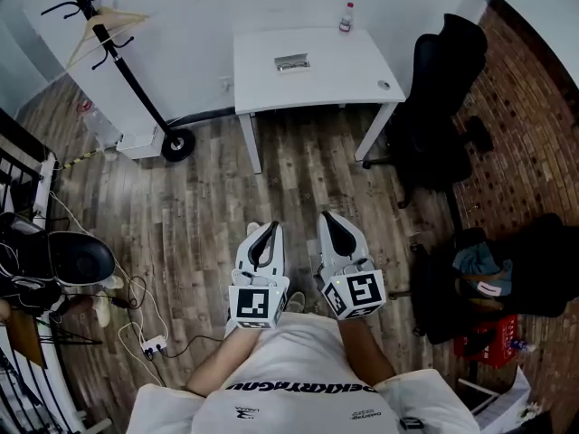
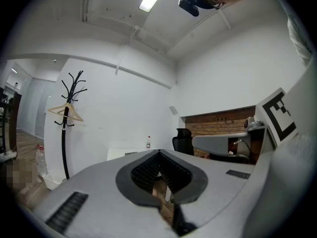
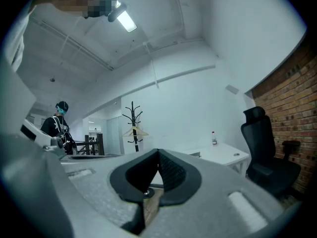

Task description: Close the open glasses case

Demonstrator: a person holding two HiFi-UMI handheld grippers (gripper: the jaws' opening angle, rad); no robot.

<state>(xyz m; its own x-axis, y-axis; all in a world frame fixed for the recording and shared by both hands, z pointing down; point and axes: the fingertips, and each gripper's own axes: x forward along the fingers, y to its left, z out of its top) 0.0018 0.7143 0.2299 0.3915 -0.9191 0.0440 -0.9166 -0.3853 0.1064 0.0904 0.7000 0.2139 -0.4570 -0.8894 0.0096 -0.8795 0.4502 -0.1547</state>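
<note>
Both clenched on nothing here: left gripper [image 1: 270, 229] and right gripper [image 1: 327, 216] sit side by side over the wood floor [image 1: 208, 206]. The glasses case [image 1: 291, 62] is mid-worktop [image 1: 344, 75], well ahead of me. Lots of open floor between. An office chair [image 1: 443, 89] crowds the worktop's right edge, and a coat rack [image 1: 129, 70] stands off its left.
</note>
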